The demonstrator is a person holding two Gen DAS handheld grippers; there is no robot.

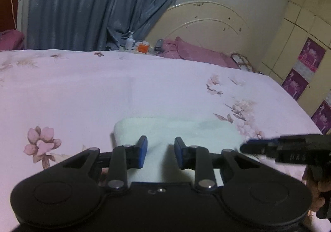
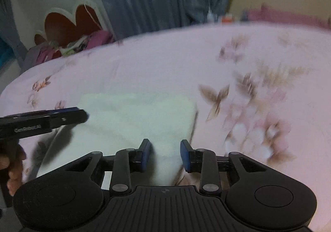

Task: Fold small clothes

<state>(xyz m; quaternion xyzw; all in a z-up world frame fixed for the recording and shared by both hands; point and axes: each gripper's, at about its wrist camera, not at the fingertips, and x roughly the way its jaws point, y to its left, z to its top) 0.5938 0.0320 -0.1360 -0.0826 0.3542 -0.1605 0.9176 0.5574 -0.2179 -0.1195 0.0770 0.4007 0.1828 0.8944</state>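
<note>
We're in a bedroom: bed (image 1: pixel 82 91) with a pink floral sheet, blue-grey curtain (image 1: pixel 93 4) behind it, cream headboard (image 1: pixel 206 22) and pink pillows (image 1: pixel 196 51) at the far right. A small white folded cloth (image 1: pixel 178 128) lies flat on the sheet near the front edge, directly ahead of both grippers. Left gripper (image 1: pixel 161 154): fingers (image 1: pixel 142 152) parted with a clear gap, nothing between them, hovering over the cloth's near edge. Right gripper (image 2: pixel 165 155): fingers (image 2: pixel 145 155) likewise apart, holding nothing, over the cloth's near right corner; this view is motion-blurred. In the right wrist view we see the left gripper side-on at the cloth's left edge. We can't tell if either gripper touches the fabric.
</note>
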